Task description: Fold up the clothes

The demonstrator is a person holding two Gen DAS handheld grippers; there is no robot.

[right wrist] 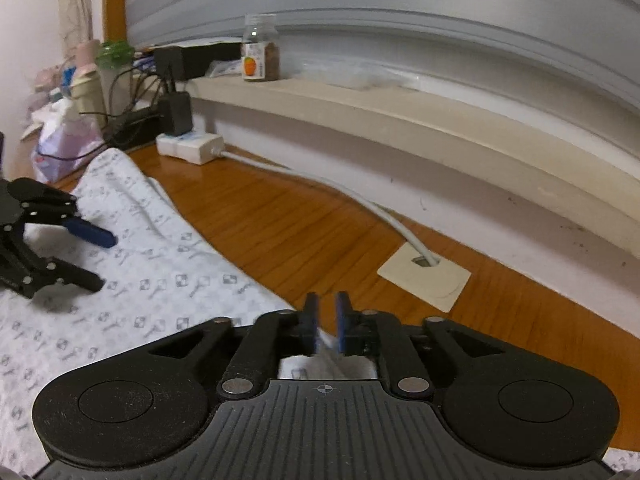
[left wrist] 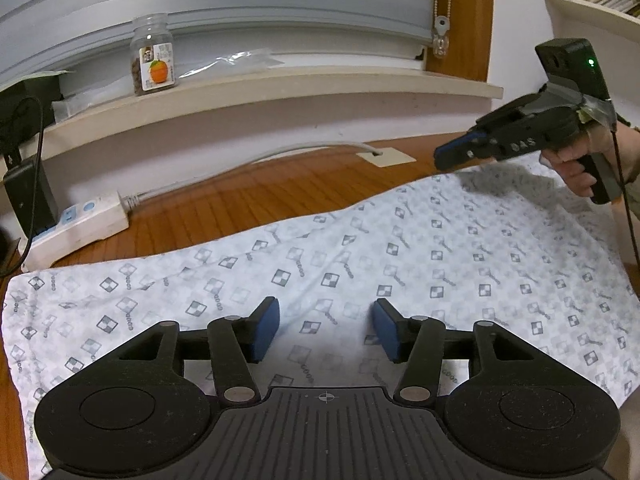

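From the left wrist, my left gripper [left wrist: 326, 330] hangs wide open and empty over the patterned garment [left wrist: 360, 272] spread across the wooden table [left wrist: 248, 204]. From the right wrist, my right gripper [right wrist: 327, 322] stands narrowly parted at six o'clock, a cloth edge between its pads; grip unclear.

You face a wooden desk [left wrist: 248, 200] running under a pale sill [left wrist: 280, 84], with closed grey blinds [left wrist: 240, 4] above. On the sill stands a glass jar [left wrist: 154, 54] (orange on its label); a white power strip [left wrist: 76, 228] lies on the desk.
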